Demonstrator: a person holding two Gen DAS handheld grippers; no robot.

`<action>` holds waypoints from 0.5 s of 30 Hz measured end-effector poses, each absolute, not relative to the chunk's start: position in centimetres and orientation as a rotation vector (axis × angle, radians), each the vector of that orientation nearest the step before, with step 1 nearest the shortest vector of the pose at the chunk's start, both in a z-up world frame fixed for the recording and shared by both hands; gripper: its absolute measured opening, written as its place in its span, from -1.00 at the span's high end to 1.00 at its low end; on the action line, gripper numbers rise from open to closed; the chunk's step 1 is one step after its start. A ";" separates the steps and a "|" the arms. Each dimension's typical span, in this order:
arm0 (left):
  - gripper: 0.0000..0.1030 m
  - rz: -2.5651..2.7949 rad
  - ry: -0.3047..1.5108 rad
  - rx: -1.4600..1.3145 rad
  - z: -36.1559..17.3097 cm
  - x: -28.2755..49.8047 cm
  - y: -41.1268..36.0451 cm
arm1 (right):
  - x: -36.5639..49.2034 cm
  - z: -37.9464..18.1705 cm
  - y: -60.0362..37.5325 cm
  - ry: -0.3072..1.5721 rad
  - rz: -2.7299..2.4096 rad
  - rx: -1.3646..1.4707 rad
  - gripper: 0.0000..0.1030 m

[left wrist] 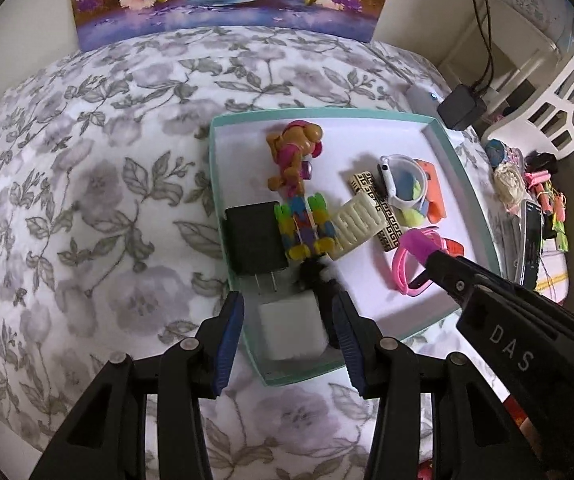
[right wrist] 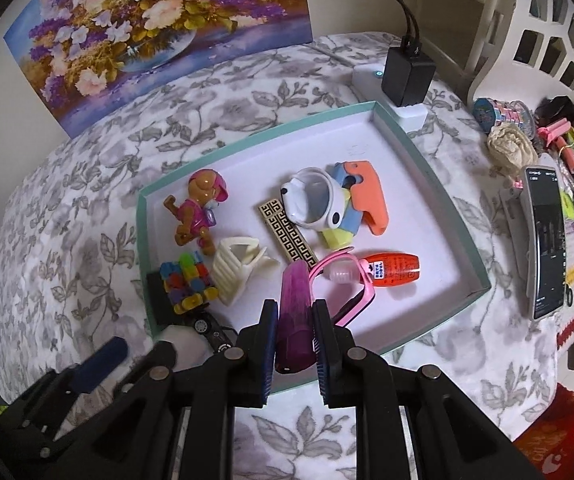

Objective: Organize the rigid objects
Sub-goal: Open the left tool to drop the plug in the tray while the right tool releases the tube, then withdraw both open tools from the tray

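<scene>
While my right gripper [right wrist: 295,340] clamps the magenta stick [right wrist: 295,316] and my left gripper [left wrist: 287,328] brackets the white block [left wrist: 289,330], either could jostle the crowded tray [right wrist: 431,184].

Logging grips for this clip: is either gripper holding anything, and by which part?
The right gripper clamps a purple bar near its lower end. The left gripper straddles a white block; contact unclear.

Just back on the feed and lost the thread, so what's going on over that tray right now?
A person is sorting small items into the teal tray with two handheld grippers. The right gripper is shut on a purple bar, held over the tray's near edge. The left gripper straddles a white block in the tray's corner, though I can't tell whether its pads grip it.
</scene>
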State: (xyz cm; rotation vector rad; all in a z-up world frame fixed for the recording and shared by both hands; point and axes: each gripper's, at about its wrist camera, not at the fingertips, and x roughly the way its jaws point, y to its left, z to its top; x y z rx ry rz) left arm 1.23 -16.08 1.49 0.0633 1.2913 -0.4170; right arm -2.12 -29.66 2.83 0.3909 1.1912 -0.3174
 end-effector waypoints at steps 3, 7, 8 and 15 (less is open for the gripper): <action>0.07 -0.418 1.304 0.063 1.3 1.3 -16.2 | -2.1 2.6 -29.9 1.198 -0.306 0.412 0.61; 0.04 -0.400 1.310 0.068 1.3 1.5 -15.8 | -2.0 2.3 -29.8 1.209 -0.305 0.409 0.61; 0.04 -0.399 1.310 0.061 1.4 1.6 -15.6 | -1.9 2.2 -29.8 1.212 -0.303 0.409 0.61; 0.04 -0.353 1.271 0.070 2.2 1.7 -14.3 | -1.9 1.9 -29.9 1.224 -0.314 0.414 0.61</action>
